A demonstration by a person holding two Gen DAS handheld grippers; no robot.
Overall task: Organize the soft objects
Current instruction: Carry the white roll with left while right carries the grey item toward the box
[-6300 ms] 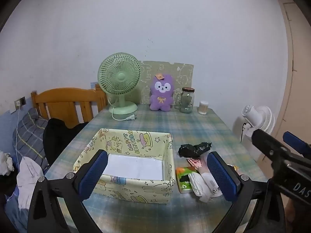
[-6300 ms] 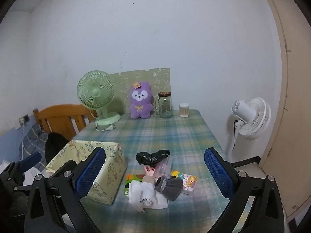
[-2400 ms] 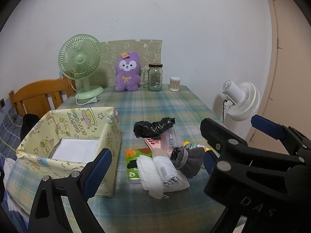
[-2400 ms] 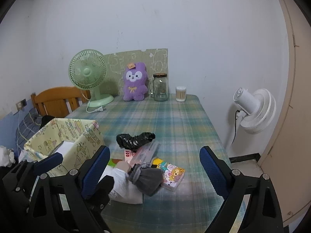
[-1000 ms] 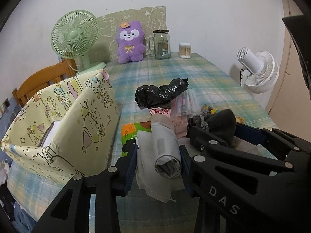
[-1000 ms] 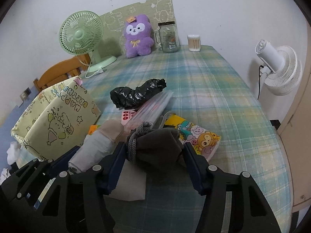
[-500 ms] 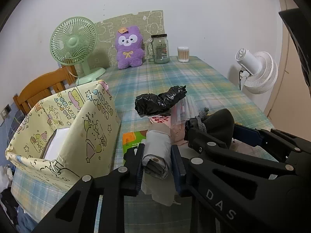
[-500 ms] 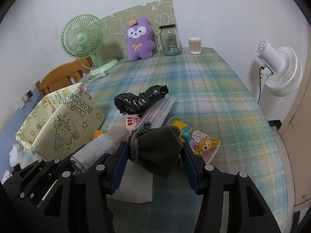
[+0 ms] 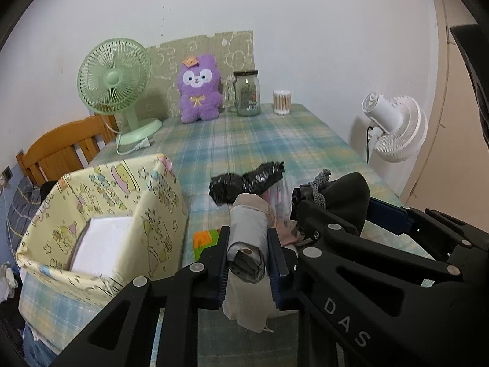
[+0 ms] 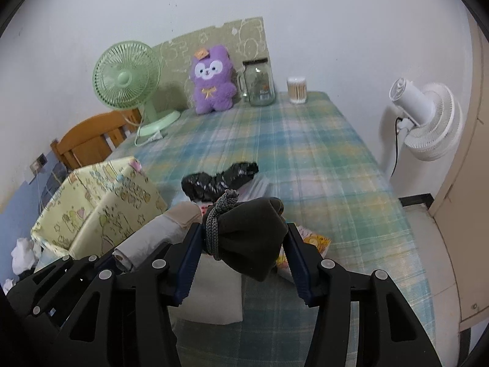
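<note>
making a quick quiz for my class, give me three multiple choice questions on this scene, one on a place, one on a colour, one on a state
1. Where is the plush toy?
A. in the box
B. at the table's far end, between the green fan and the jar
C. on the chair

2. What colour is the pouch in the right gripper?
A. dark grey
B. yellow
C. purple

3. What is the left gripper doing?
A. open, empty
B. shut on a rolled cloth
C. out of view

Answers: 1 B, it sits between the fan and jar. 2 A, it looks dark grey. 3 B, both fingers press the rolled cloth.

Plaid-clothed table [image 10: 321,153], yellow patterned box [image 9: 101,214], black bag [image 10: 218,182], green fan [image 9: 114,84] (rear), purple plush [image 9: 199,88], jar [image 9: 247,93]
</note>
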